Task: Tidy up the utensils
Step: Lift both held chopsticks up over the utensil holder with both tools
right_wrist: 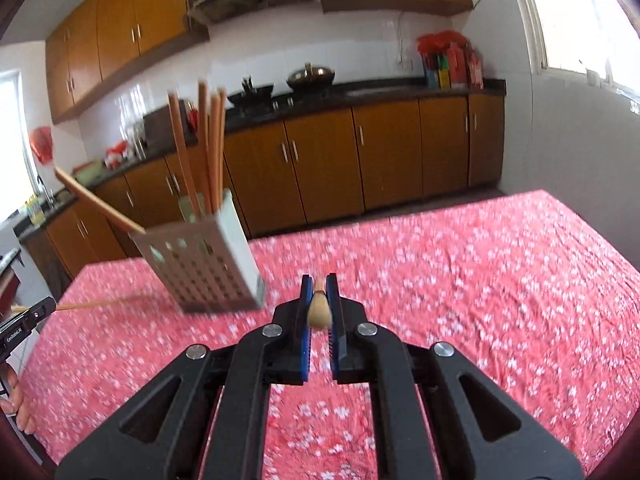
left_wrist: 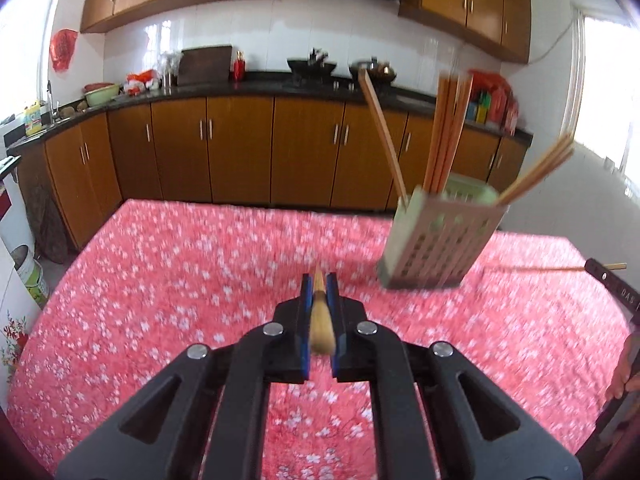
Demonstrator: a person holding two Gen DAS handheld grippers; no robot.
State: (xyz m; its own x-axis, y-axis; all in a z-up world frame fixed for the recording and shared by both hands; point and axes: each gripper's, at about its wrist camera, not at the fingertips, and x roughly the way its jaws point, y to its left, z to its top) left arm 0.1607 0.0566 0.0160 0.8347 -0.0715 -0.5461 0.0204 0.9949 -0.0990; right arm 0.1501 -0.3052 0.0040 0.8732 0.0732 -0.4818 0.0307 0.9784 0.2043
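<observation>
Left wrist view: mounted just behind the left hand-held gripper, looking forward along its fingers, low over the pink floral surface, facing the kitchen cabinets. Right wrist view: same mounting behind the right hand-held gripper, also low, tilted, facing those cabinets. Shared by both: the perforated chopstick holder, seen near, at right in the left view and at left in the right view, plus surface and counter.
</observation>
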